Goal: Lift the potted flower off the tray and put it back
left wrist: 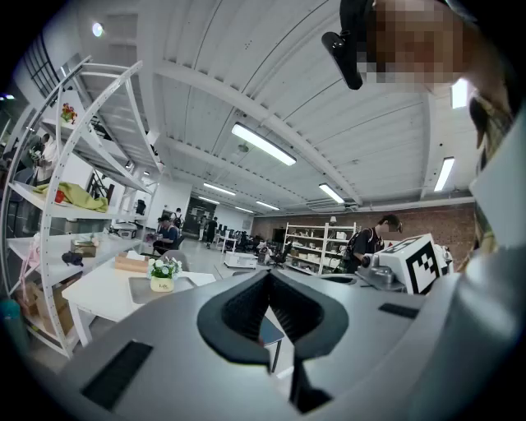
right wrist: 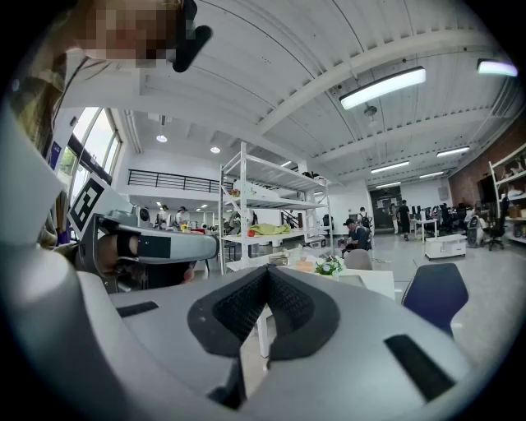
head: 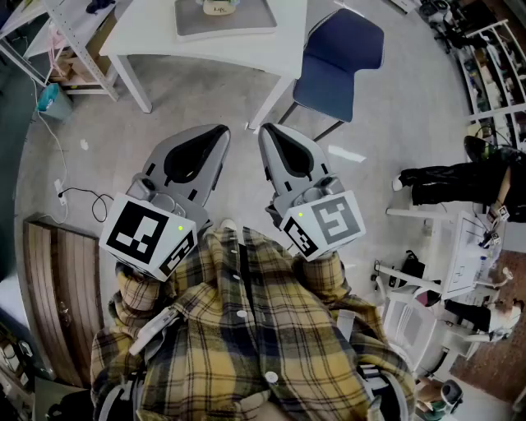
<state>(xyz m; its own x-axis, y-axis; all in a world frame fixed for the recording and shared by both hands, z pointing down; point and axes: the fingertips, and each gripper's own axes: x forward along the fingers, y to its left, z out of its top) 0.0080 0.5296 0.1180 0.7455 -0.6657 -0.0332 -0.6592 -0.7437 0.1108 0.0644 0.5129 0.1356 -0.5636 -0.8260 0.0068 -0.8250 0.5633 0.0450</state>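
The potted flower point(left wrist: 163, 274), white blooms in a small pale pot, stands on a grey tray point(left wrist: 140, 291) on a white table point(left wrist: 97, 294) some way ahead. In the head view only the pot's base point(head: 218, 8) shows on the tray point(head: 223, 26) at the top edge. In the right gripper view the flower point(right wrist: 330, 266) sits far off on the table point(right wrist: 374, 284). My left gripper point(head: 222, 133) and right gripper point(head: 265, 131) are held level side by side in front of my plaid shirt, well short of the table. Both are shut and hold nothing.
A blue chair point(head: 340, 59) stands at the table's right. A white shelf rack point(head: 70, 33) is at the table's left, with a cable point(head: 82, 197) on the floor below it. A wooden panel point(head: 57, 296) lies at my left, white equipment point(head: 460, 263) at my right. People are in the background.
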